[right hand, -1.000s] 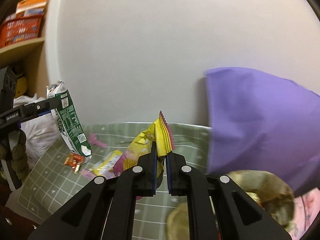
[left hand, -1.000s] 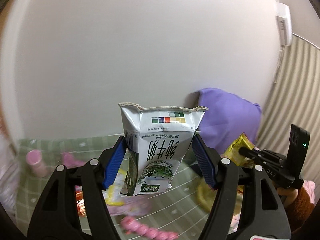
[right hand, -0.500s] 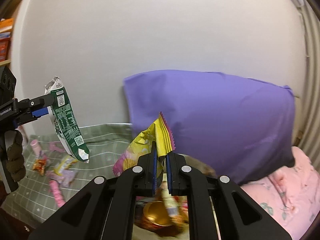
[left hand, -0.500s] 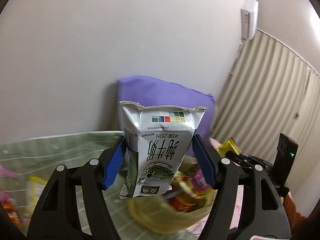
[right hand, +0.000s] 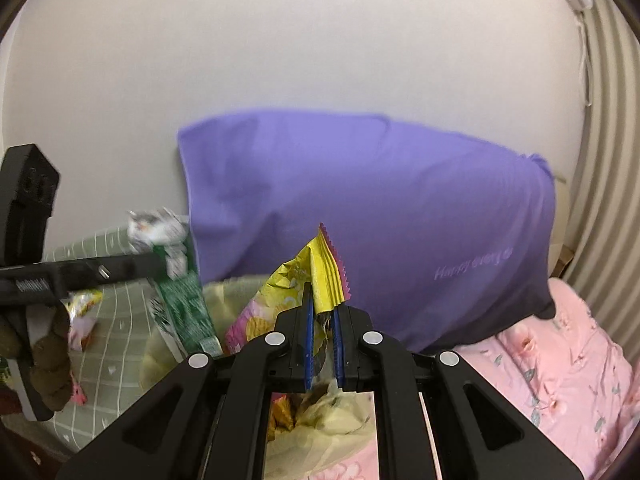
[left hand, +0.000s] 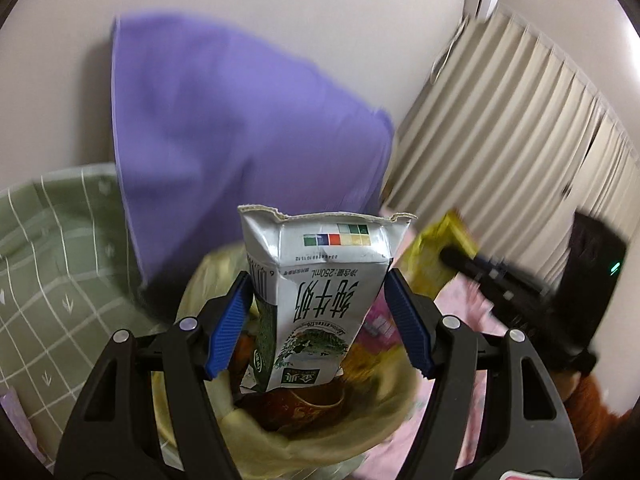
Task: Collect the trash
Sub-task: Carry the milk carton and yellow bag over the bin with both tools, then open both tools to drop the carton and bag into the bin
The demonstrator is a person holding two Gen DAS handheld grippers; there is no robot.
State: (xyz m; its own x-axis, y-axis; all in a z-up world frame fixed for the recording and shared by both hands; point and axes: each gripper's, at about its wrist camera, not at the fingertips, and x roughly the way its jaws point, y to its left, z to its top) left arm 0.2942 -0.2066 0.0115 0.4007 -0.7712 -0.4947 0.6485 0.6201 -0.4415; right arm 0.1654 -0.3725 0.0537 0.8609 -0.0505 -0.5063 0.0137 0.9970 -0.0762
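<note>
The milk carton is hiding most of what is lying in the yellow bin bag beneath it; only a brown, smeared shape is showing there. Seen from the right wrist, the carton is blurring into green and white streaks, its print unreadable. The right gripper is smearing too, and the yellow wrapper is running down out of sight between its fingers.
</note>
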